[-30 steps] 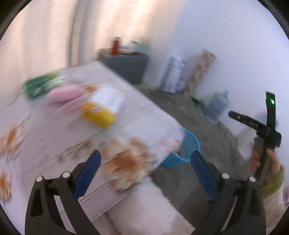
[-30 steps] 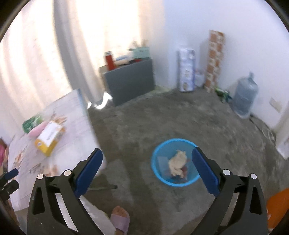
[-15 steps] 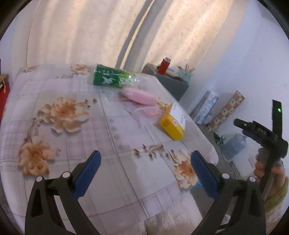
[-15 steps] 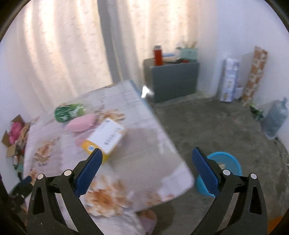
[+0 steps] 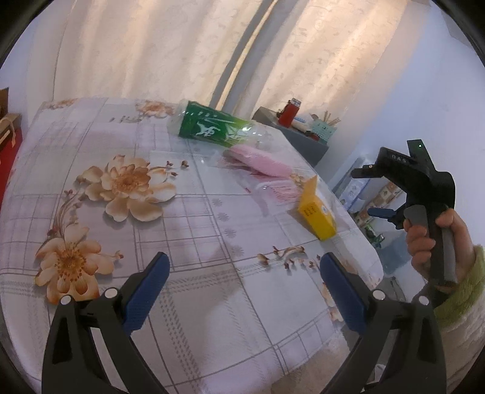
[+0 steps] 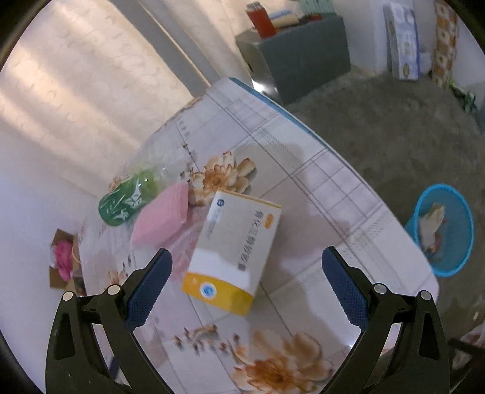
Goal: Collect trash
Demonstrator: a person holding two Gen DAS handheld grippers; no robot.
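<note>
A grey cabinet (image 6: 300,57) (red canister (image 6: 261,15) on top) faces pale curtains (image 5: 157,48).

We carry black-framed grippers: the left gripper (image 5: 241,285) and right gripper (image 6: 247,282) have blue textured fingers (image 5: 147,291) and silver screws; our right hand (image 5: 436,242) wears a fuzzy green cuff.

Glossy flower-printed plastic cloth over the desk (image 5: 188,230), smooth printed cardboard on the yellow-and-white box (image 6: 233,251), clear crinkled plastic with a shiny green label on the bottle (image 5: 212,127), blue plastic mesh on the bin (image 6: 454,260), rough matt concrete floor (image 6: 394,121).
</note>
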